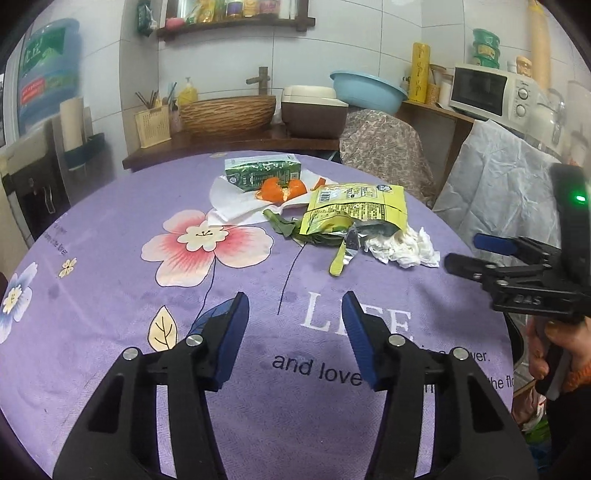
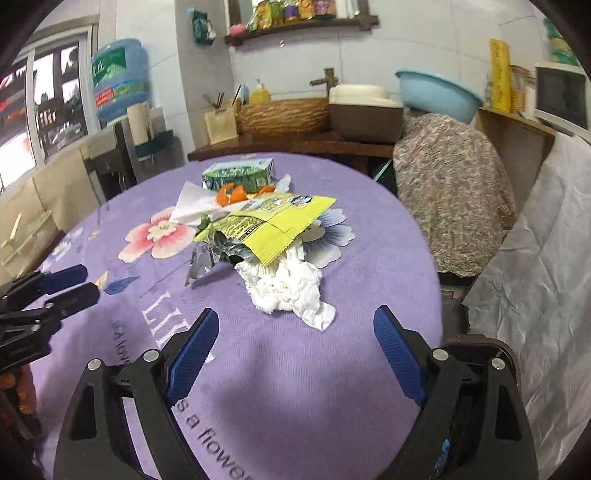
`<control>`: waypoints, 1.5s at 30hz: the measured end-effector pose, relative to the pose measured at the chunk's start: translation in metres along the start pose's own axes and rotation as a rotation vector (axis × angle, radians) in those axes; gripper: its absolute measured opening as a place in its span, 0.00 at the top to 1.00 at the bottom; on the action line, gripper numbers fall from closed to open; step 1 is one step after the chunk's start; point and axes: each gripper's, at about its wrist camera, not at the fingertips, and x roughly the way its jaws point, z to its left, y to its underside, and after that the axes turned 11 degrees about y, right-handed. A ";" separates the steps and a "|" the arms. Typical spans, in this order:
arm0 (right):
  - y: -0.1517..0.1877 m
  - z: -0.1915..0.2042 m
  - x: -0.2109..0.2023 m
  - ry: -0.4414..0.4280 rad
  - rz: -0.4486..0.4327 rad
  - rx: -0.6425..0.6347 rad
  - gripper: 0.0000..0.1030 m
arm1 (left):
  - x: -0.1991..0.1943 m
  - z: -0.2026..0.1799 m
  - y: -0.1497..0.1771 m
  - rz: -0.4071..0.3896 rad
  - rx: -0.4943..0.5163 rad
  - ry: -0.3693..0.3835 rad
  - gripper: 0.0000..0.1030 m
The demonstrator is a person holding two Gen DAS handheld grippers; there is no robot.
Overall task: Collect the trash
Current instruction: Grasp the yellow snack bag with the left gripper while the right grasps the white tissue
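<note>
**What stands around the round table**

We see a purple tablecloth (image 1: 110, 332) with printed flowers and words. Behind the table, on a dark wooden counter (image 1: 229, 142), we find a woven basket (image 1: 227, 112), a yellow soap bottle (image 1: 187, 92) and a brown and white cooker (image 1: 314, 110). A blue basin (image 1: 367, 90) rests near a white microwave (image 1: 493, 94). At the left stands a blue water jug (image 2: 120, 79). A wall shelf (image 2: 303, 24) carries some packets.
</note>
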 end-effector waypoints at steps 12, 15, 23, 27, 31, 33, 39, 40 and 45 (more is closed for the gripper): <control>-0.011 0.009 0.035 -0.056 0.092 -0.063 0.63 | 0.044 -0.009 -0.034 0.094 -0.001 0.135 0.48; -0.008 0.009 0.023 -0.062 0.079 -0.072 0.86 | 0.064 -0.018 -0.040 0.130 0.052 0.118 0.48; 0.000 -0.008 0.003 -0.091 0.031 -0.006 0.87 | 0.103 -0.015 -0.046 0.156 0.076 0.059 0.48; -0.002 -0.009 -0.002 -0.076 0.010 0.006 0.66 | 0.122 -0.011 -0.046 0.186 0.080 0.050 0.54; -0.005 -0.010 -0.001 -0.050 -0.010 0.023 0.27 | 0.124 -0.008 -0.046 0.193 0.049 0.081 0.88; -0.009 -0.007 0.012 -0.034 0.036 0.016 0.27 | 0.121 -0.010 -0.045 0.193 0.059 0.087 0.93; -0.003 -0.002 0.041 -0.072 0.133 0.058 0.50 | 0.102 -0.012 -0.040 0.163 0.042 0.120 0.98; -0.001 -0.001 0.038 -0.060 0.118 0.053 0.52 | 0.096 -0.013 -0.039 0.151 0.043 0.125 0.98; 0.009 -0.006 0.010 -0.081 0.050 0.093 0.69 | 0.051 -0.025 -0.038 0.066 0.073 0.160 0.98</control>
